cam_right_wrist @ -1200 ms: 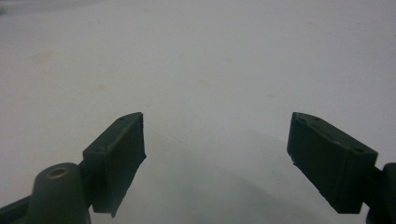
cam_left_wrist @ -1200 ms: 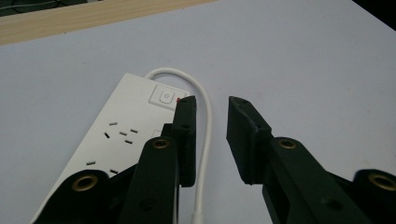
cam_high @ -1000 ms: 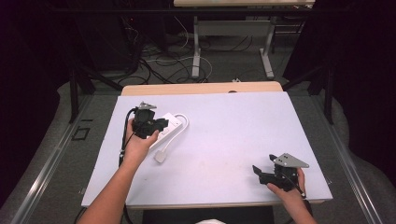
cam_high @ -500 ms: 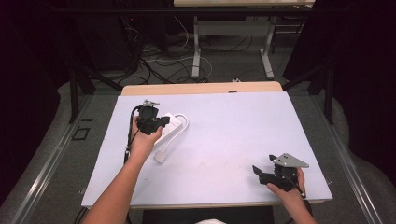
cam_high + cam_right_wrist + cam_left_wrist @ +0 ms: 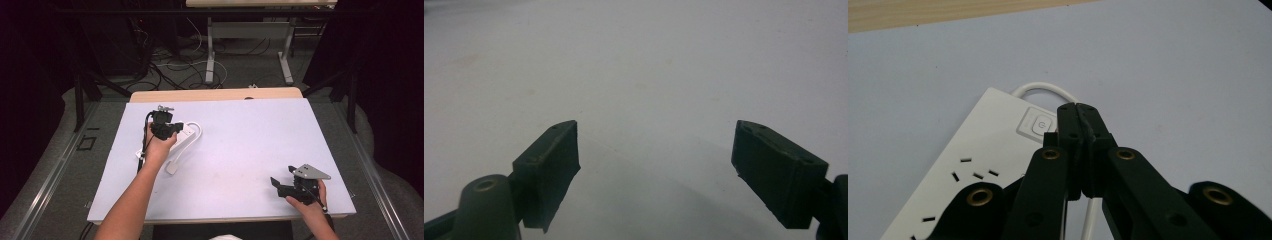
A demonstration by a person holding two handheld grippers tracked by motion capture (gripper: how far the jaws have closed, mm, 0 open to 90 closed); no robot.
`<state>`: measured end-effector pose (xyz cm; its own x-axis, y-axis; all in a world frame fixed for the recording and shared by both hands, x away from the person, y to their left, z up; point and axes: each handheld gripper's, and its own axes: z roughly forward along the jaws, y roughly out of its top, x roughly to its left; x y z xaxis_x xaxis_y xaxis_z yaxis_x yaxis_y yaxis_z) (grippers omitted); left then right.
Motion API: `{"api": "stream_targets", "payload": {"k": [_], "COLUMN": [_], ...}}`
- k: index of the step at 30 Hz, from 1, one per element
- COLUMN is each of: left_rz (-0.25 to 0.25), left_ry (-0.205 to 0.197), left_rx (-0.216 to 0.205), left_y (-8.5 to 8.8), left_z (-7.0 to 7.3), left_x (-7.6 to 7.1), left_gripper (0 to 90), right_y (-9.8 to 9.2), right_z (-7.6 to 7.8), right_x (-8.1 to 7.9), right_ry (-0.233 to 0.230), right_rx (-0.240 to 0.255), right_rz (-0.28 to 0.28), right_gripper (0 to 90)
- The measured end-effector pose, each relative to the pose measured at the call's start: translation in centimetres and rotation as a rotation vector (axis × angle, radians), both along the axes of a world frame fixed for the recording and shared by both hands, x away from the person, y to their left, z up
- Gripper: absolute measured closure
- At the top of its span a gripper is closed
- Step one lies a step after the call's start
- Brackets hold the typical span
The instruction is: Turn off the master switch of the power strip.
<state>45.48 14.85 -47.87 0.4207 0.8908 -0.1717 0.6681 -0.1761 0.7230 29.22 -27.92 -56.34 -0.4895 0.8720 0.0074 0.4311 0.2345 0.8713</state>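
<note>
Our left gripper (image 5: 1079, 111) has its jaws pressed together with nothing between them, tips just beside the power strip's (image 5: 983, 150) switch (image 5: 1037, 124) near its looped white cord (image 5: 1040, 89). The strip lies on the table's (image 5: 250, 145) left half, and our right gripper (image 5: 280, 184), jaws wide apart, rests well away near the front right edge with bare tabletop between.

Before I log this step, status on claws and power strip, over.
Left claw shut, empty, tips poised beside the switch of the power strip. Right claw open, idle over the table. Nothing in the way.
</note>
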Motion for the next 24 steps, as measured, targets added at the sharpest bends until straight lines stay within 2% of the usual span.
{"api": "stream_targets", "payload": {"k": [2,12,15,19,22,24], "left_rz": [-0.006,-0.007,-0.014,-0.003,-0.004,0.002], "left_ry": [0.005,0.032,0.033,0.046,0.052,0.047], "left_rx": [0.014,0.019,0.035,0.019,0.038,0.031], "left_y": [0.0,-0.6,-0.7,-1.0,-1.2,-1.2], "left_z": [-0.1,-0.9,-1.2,-1.7,-1.9,-2.1], "left_x": [0.3,1.6,1.9,2.3,2.6,2.8], "left_gripper": [90.0,90.0,90.0,90.0,90.0,90.0], "right_y": [0.0,0.0,-0.1,-0.1,-0.1,-0.1], "right_z": [0.0,-0.1,-0.1,-0.1,-0.1,-0.1], "right_x": [-0.1,0.0,0.0,0.0,0.0,0.0], "right_ry": [0.008,0.002,0.003,0.013,0.009,0.009], "right_rx": [0.001,0.006,0.007,0.006,0.007,0.007], "right_rz": [-0.007,-0.006,-0.007,-0.004,-0.013,-0.013], "right_gripper": [18.8,18.8,18.8,18.7,18.7,18.7]}}
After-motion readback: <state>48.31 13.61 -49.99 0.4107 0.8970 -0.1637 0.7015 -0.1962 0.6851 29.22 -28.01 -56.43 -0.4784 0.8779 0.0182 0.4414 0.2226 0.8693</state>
